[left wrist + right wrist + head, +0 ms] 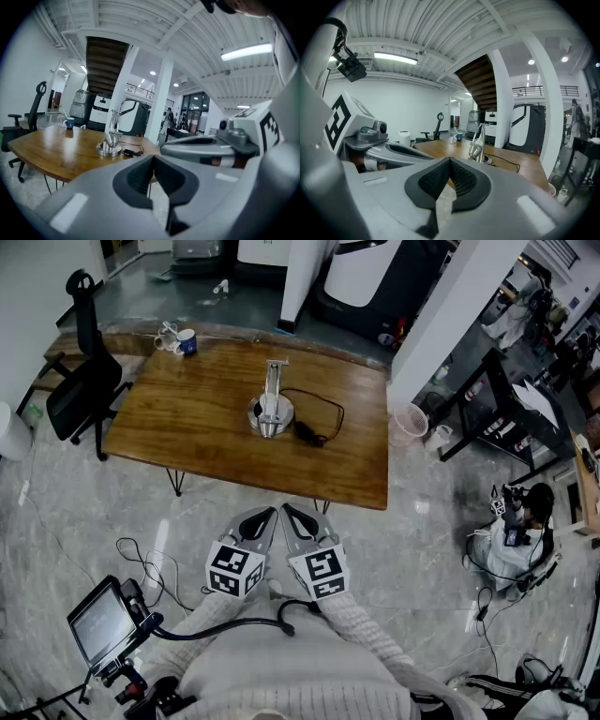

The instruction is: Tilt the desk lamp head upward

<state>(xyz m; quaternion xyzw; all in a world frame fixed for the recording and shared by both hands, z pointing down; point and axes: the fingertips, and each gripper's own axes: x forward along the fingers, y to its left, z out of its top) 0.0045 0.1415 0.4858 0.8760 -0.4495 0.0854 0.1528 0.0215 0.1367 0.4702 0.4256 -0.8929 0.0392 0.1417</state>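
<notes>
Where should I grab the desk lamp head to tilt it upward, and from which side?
Probably grip the desk lamp head low on its cone, which hangs beside the upright arm above the round base. Come from the near table edge, pinching across it; the black cord lies right of the base.

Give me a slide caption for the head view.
Left tool and right tool, both shut, held short of the wooden table bearing the desk lamp.
</notes>
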